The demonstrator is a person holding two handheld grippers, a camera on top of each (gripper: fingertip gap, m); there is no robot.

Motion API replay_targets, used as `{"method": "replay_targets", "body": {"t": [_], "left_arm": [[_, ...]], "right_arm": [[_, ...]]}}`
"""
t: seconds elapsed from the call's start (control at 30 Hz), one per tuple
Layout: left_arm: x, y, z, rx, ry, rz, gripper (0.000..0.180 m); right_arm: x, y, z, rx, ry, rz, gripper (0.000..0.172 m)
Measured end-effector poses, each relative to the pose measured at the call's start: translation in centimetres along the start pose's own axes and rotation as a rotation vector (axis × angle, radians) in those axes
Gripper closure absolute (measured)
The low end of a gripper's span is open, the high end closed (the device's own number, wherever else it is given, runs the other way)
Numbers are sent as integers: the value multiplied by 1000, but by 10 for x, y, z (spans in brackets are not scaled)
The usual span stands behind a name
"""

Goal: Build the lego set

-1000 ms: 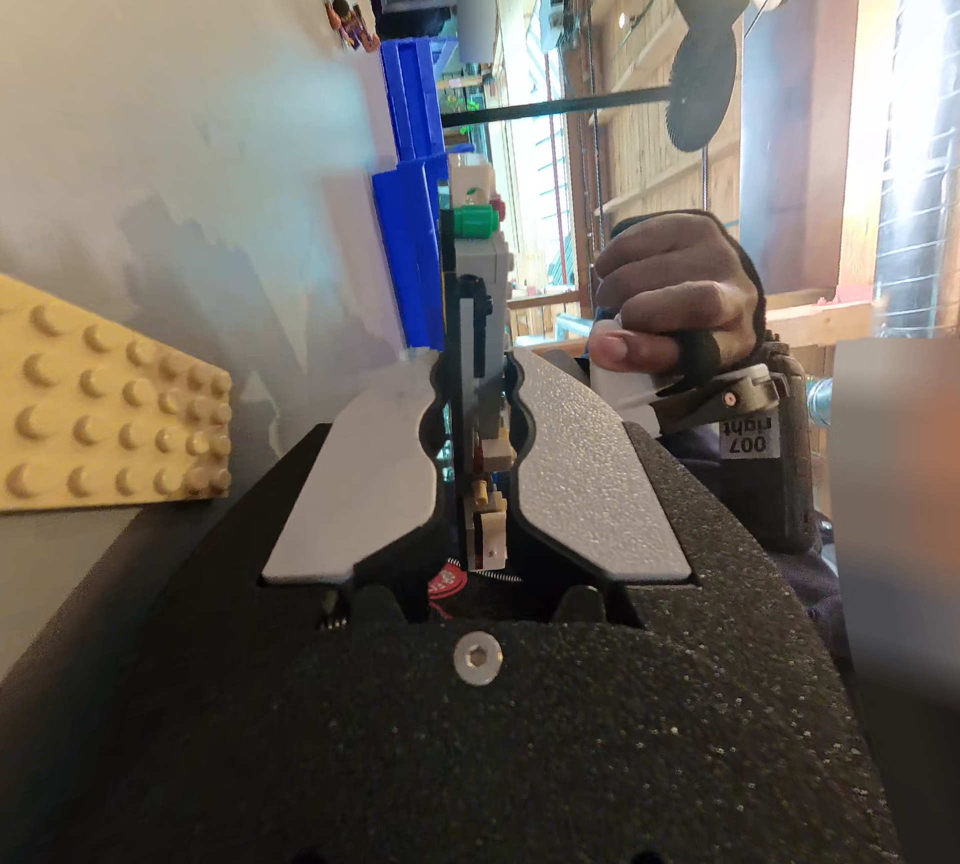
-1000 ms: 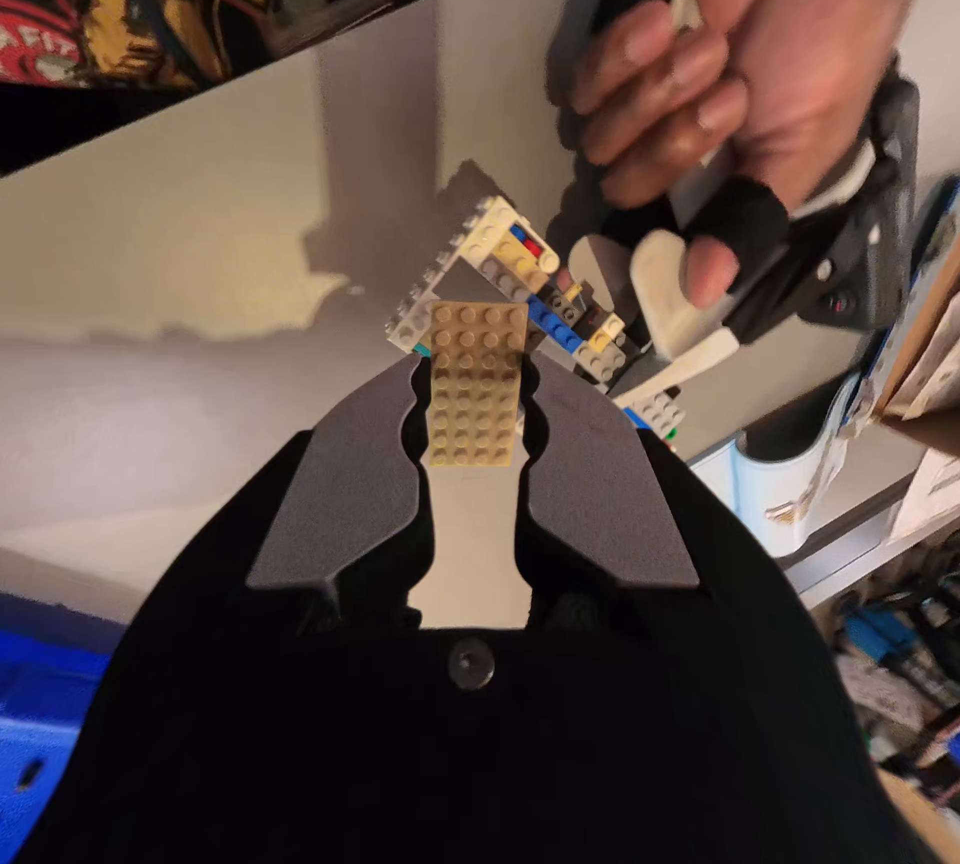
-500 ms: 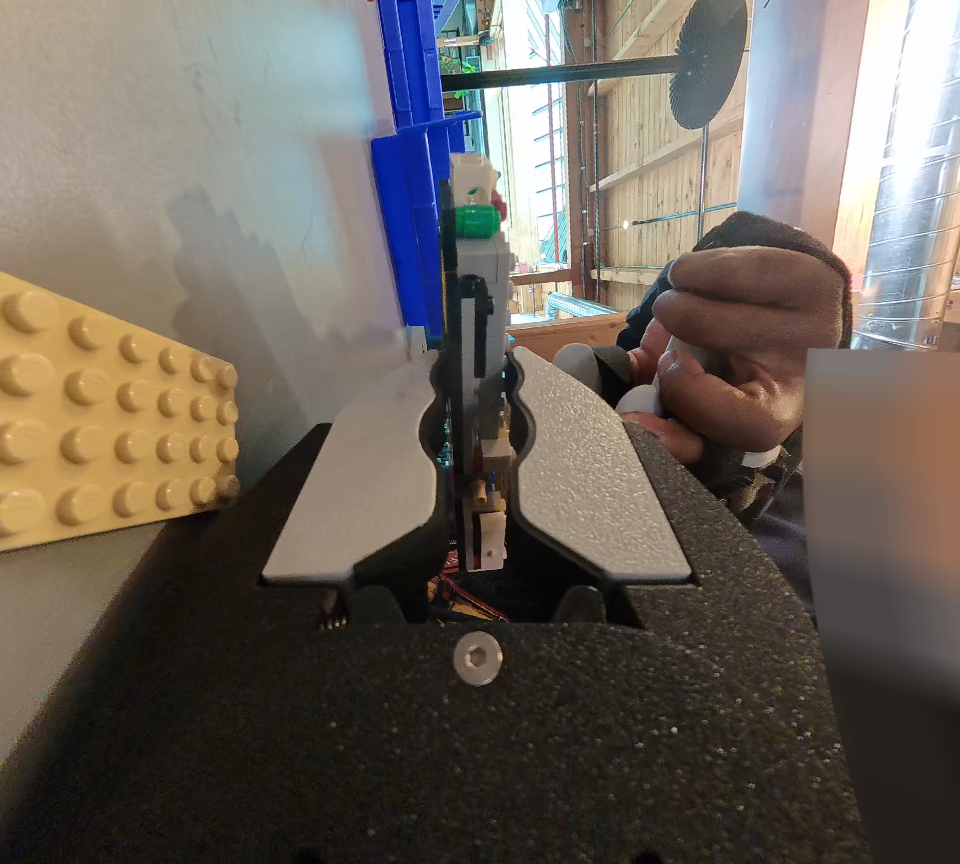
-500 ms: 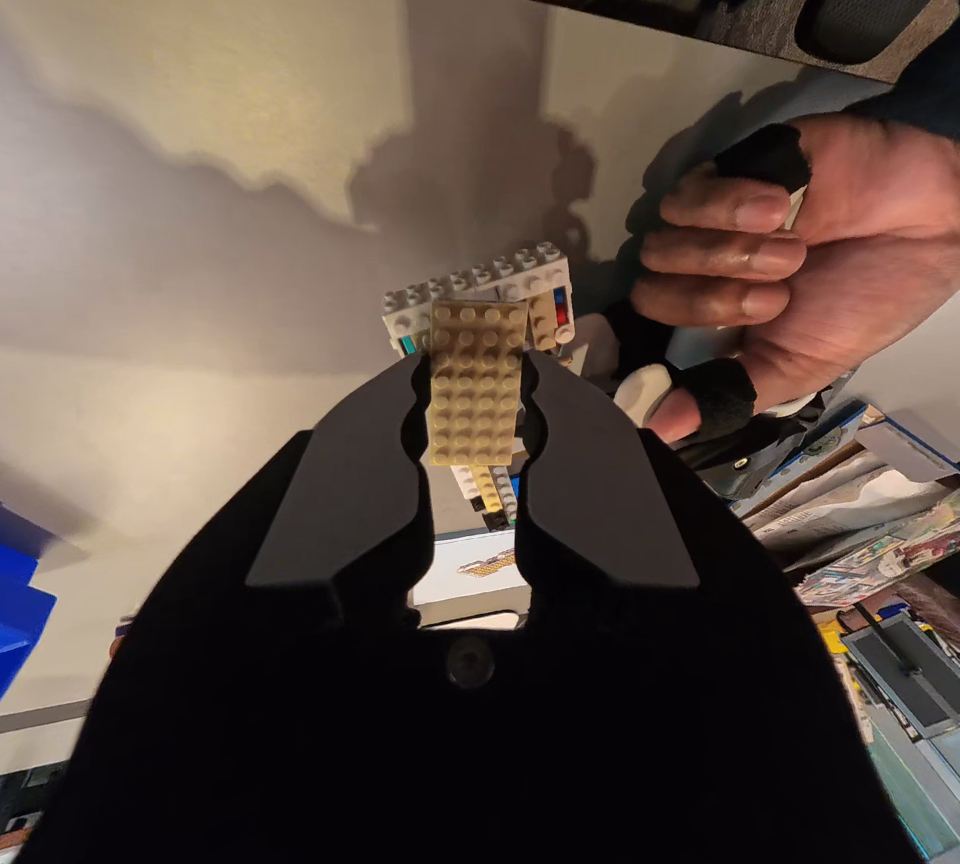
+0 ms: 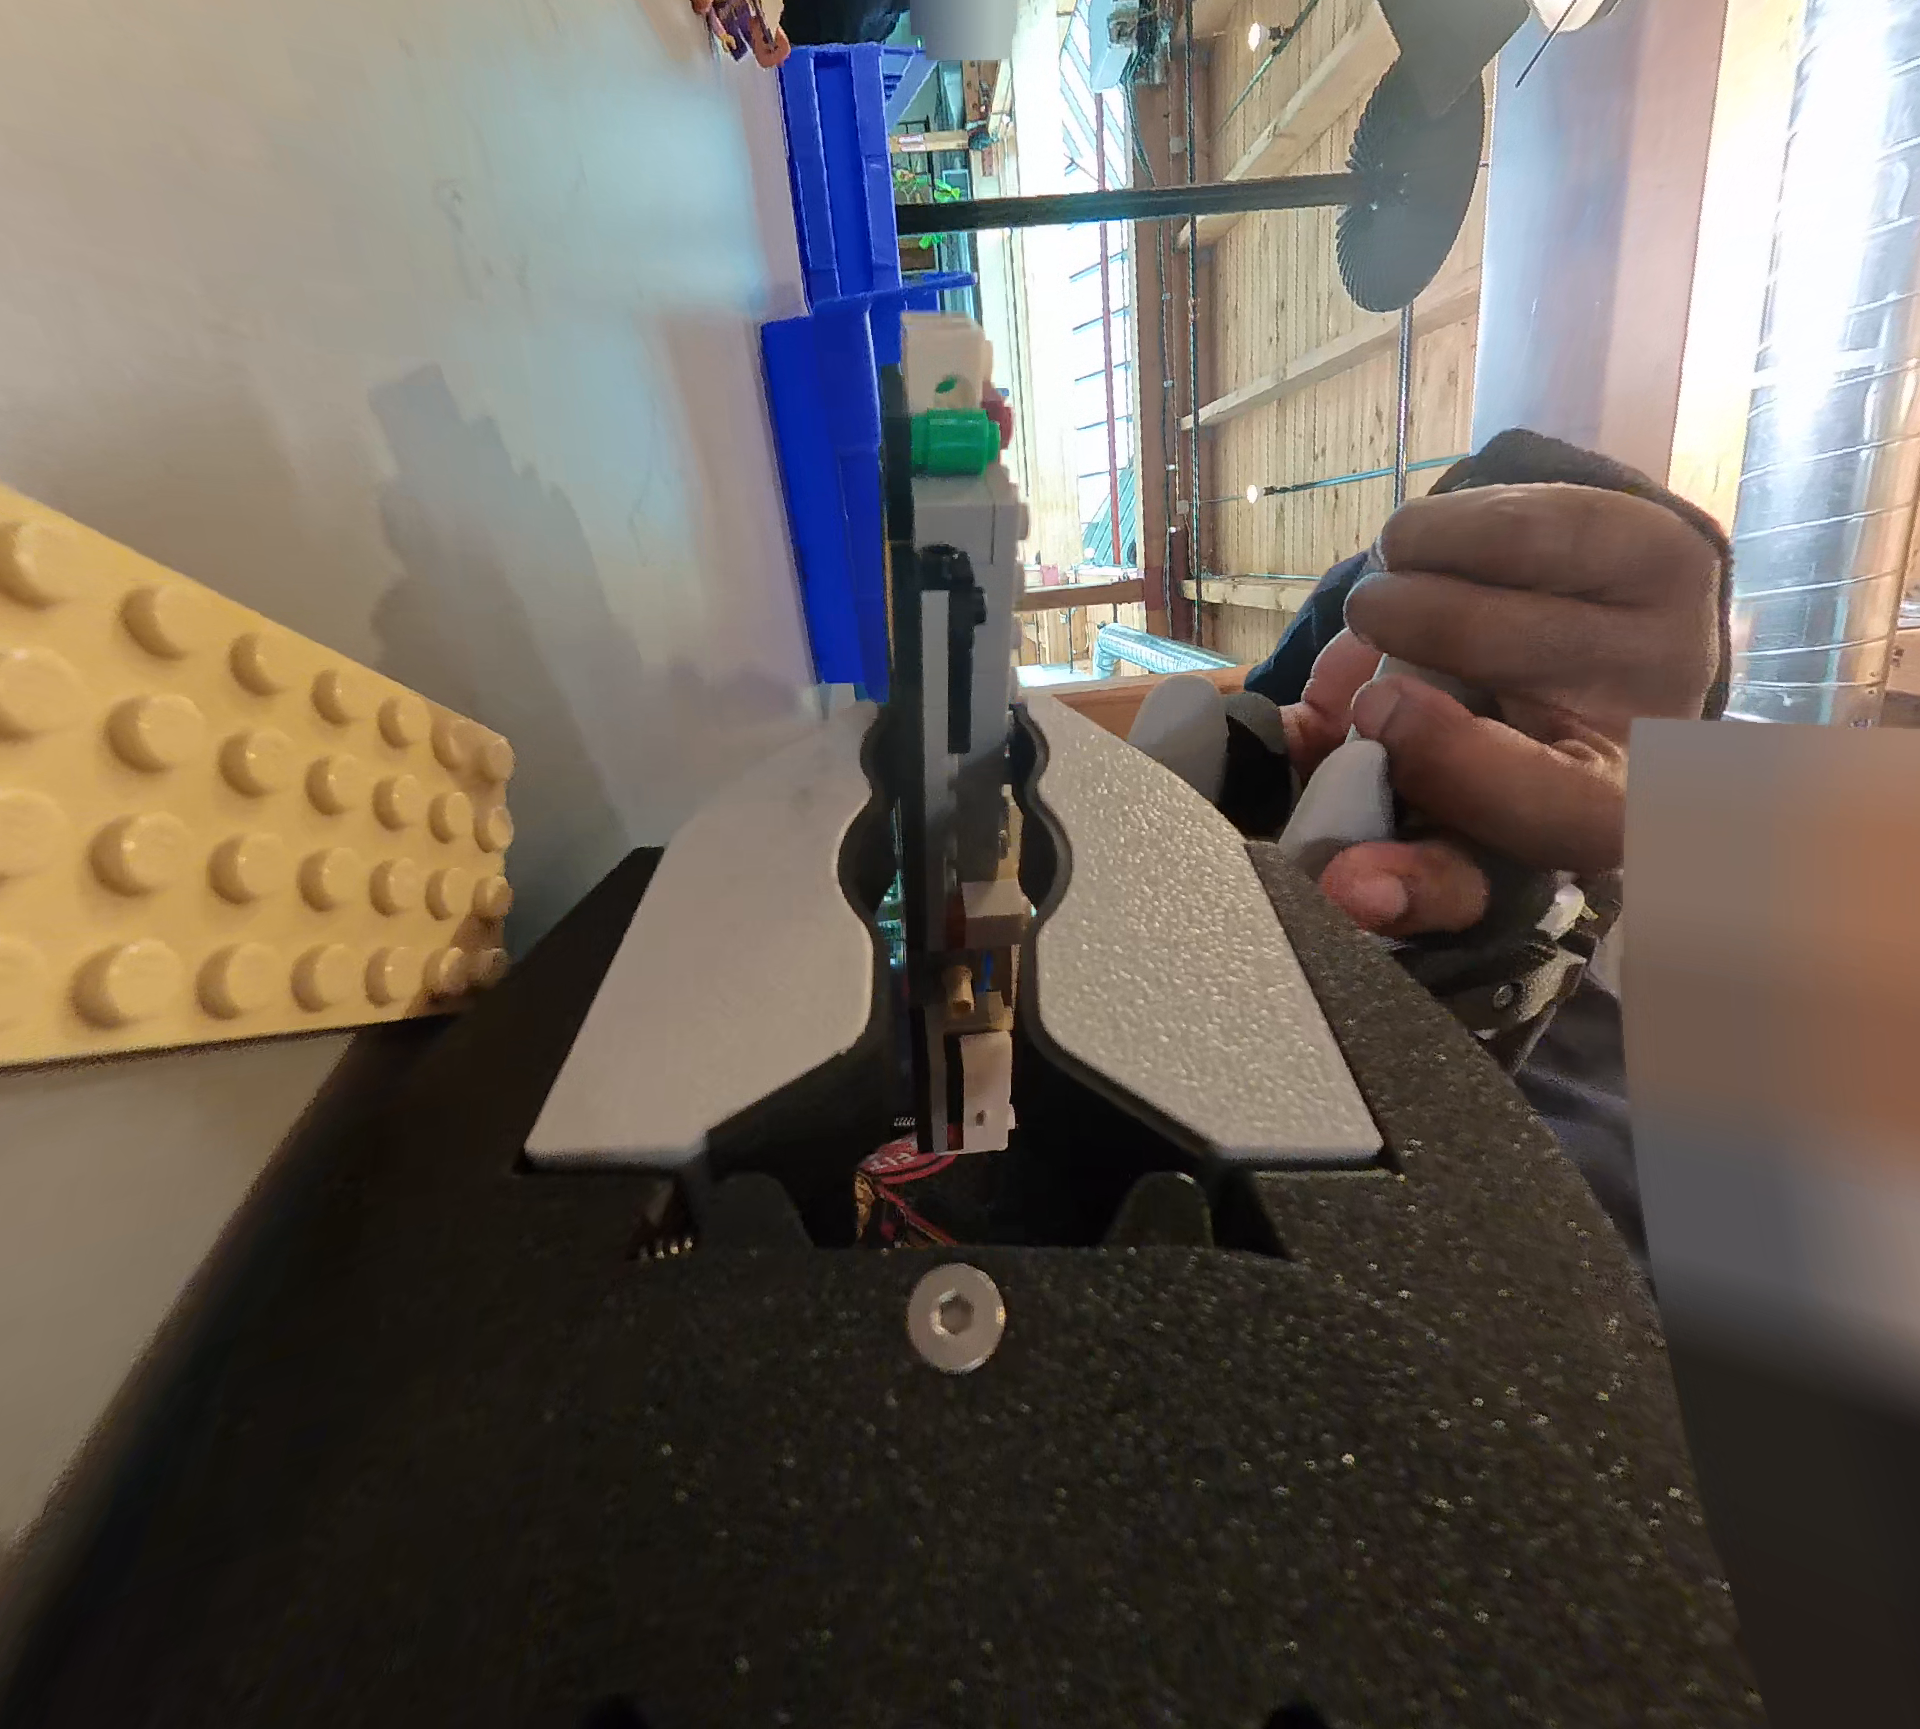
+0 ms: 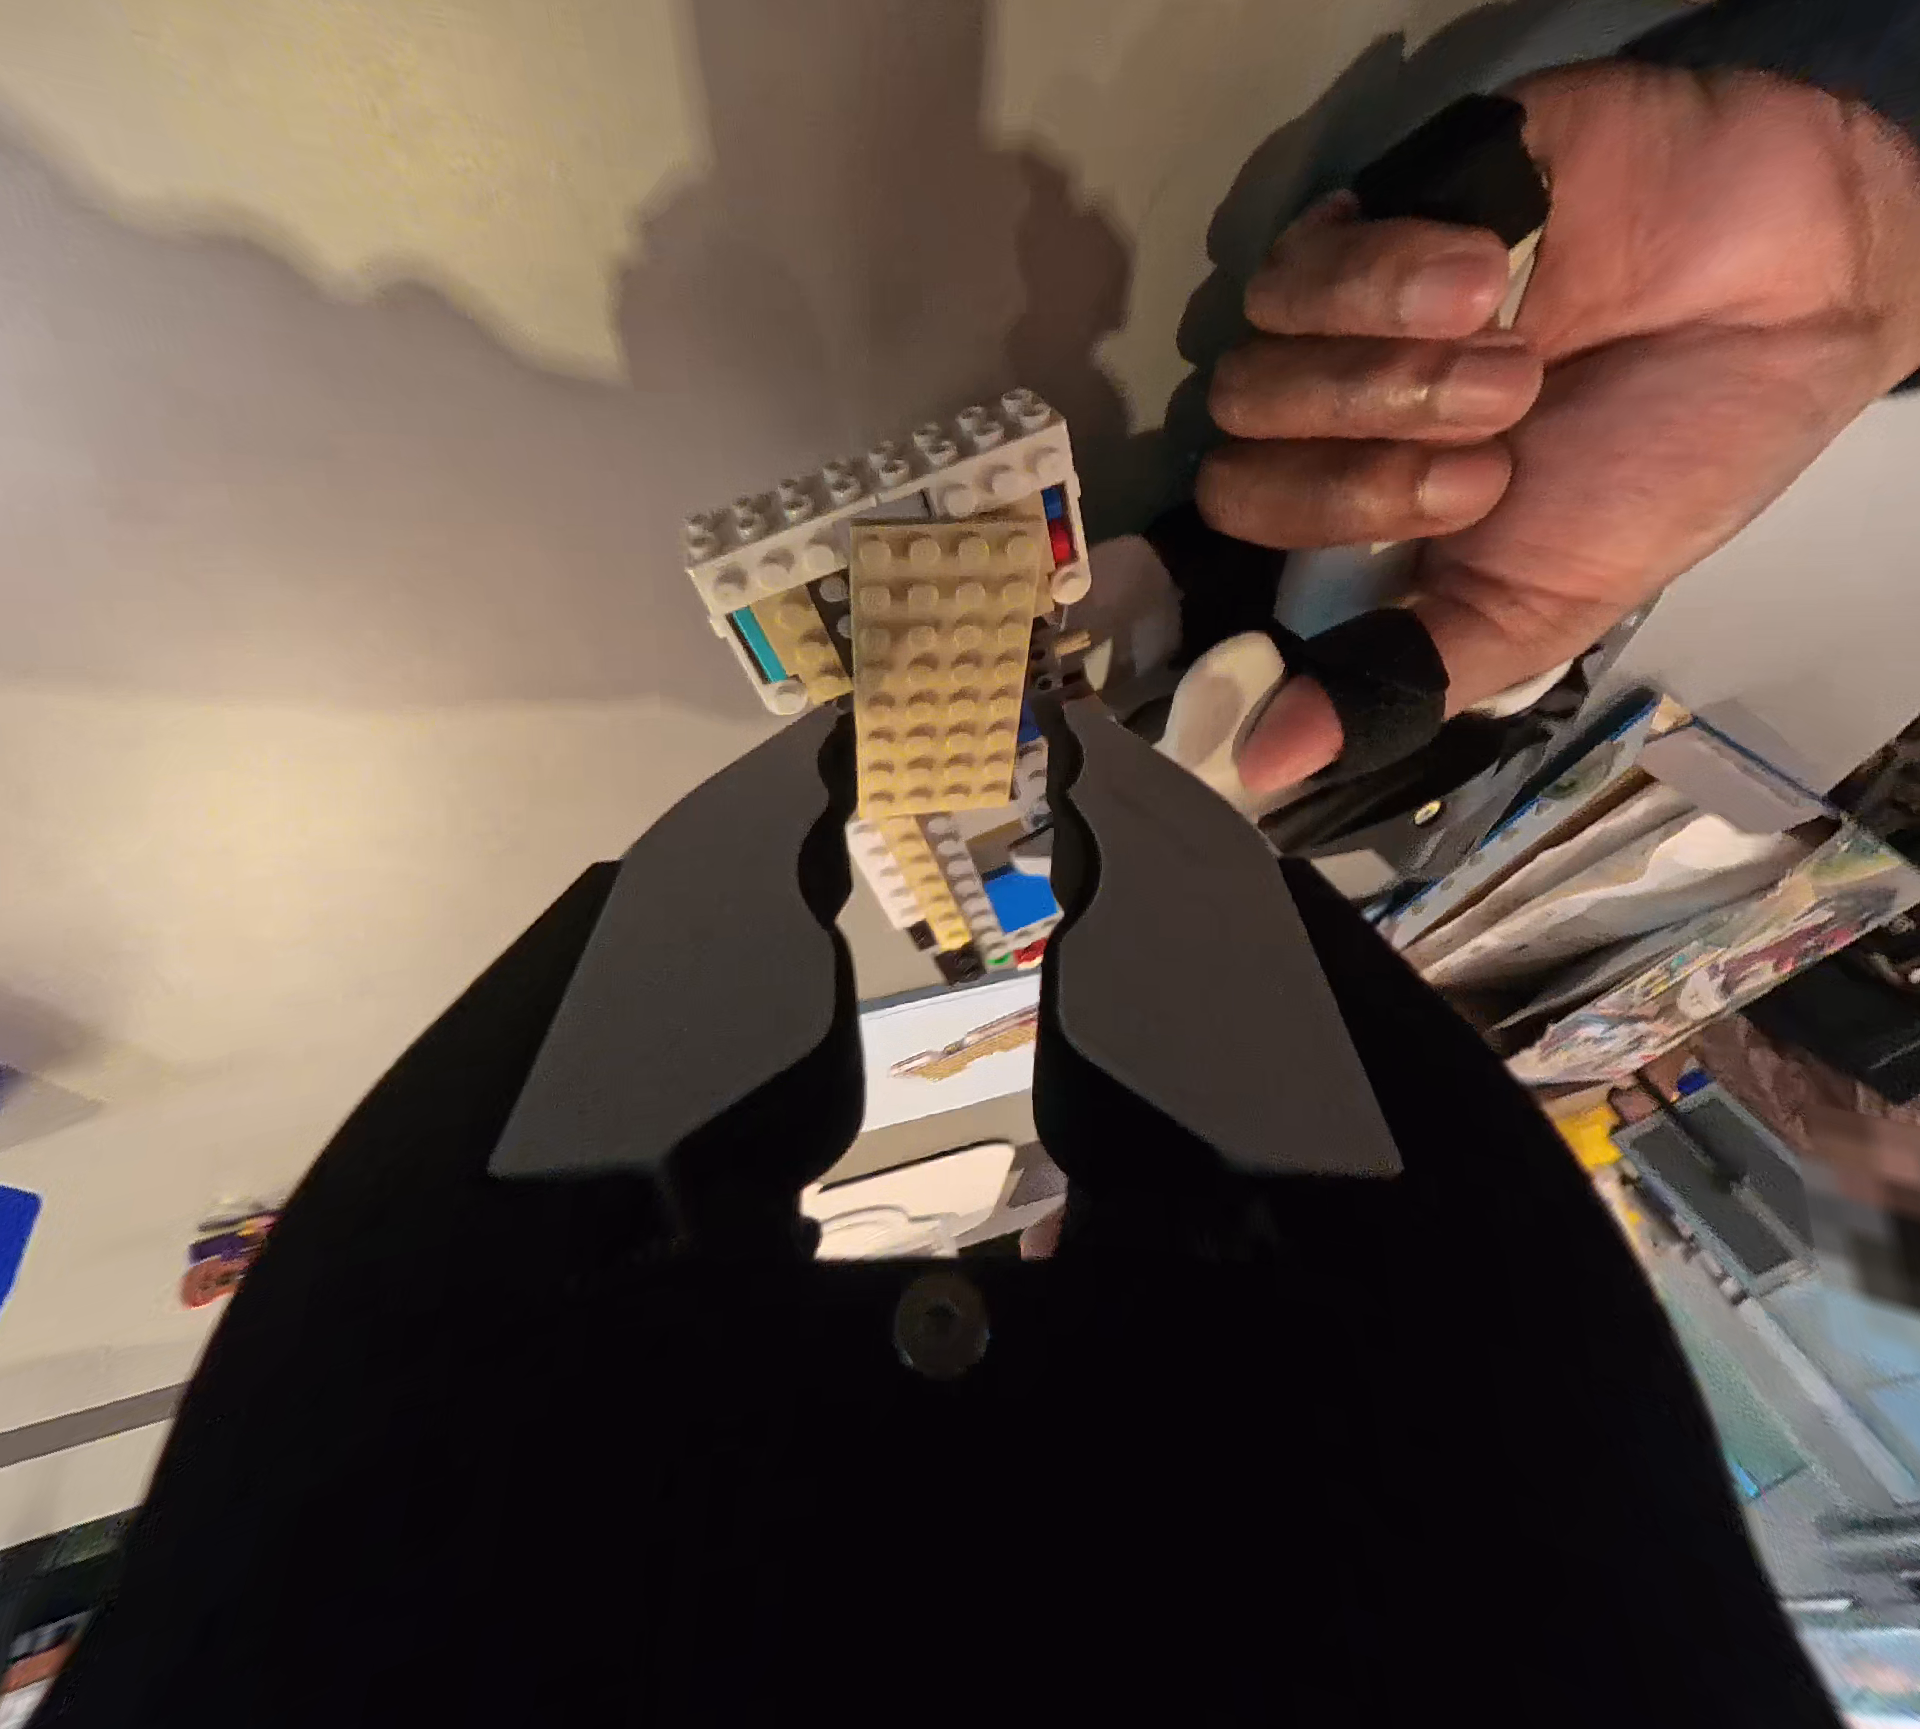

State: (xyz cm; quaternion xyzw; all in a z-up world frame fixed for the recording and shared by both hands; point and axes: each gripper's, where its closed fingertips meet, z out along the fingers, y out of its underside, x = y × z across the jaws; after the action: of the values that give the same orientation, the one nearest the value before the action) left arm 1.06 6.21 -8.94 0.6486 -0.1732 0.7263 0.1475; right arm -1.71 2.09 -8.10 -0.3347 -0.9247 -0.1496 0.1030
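Pale tabletop (image 6: 312, 744) fills most of both views, bare and open to the left of the bricks. My left gripper (image 5: 951, 775) is clamped on a brick assembly (image 5: 961, 640) seen edge-on, grey with a green piece near its far end; both pads press its flat sides. My right gripper (image 6: 945, 744) is closed on a tan studded plate (image 6: 940, 661), its long edges against my fingers (image 6: 727, 931), studs facing the camera. That plate lies in front of the assembly, which the right wrist view shows as a grey-framed build (image 6: 883, 484) just behind it; I cannot tell whether they touch. Blue bins (image 5: 831, 329) stand at the table's far edge. Boxes and printed papers (image 6: 1662, 900) crowd the right side, and my left hand (image 6: 1558, 391) is close there.
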Motion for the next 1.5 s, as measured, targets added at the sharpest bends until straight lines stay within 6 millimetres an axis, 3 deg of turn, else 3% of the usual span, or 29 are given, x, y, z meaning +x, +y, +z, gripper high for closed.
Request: {"method": "replay_targets", "body": {"t": [0.17, 0.3, 0.43, 0.57, 0.73, 1.0, 1.5], "left_arm": [[-1, -8, -6, 59, -6, -7, 161], [-1, -16, -10, 125, -3, -30, 161], [1, -18, -8, 145, 9, -27, 161], [2, -16, 0, 125, 18, -31, 161], [2, -9, 6, 92, 17, -23, 161], [2, -6, 4, 84, 36, -34, 161], [1, -1, 11, 21, 23, -29, 160]], "right_arm": [[-8, 20, -10, -72, 70, 257, 136], [-25, 34, -16, -107, 199, 715, 137], [-34, 18, -20, 104, 331, 1252, 136], [-16, 5, -31, 390, 477, 1491, 134], [-9, 0, -21, 471, 334, 1508, 124], [-8, 2, -4, 473, 167, 1352, 121], [-17, -3, -3, 420, -38, 1177, 115]]}}
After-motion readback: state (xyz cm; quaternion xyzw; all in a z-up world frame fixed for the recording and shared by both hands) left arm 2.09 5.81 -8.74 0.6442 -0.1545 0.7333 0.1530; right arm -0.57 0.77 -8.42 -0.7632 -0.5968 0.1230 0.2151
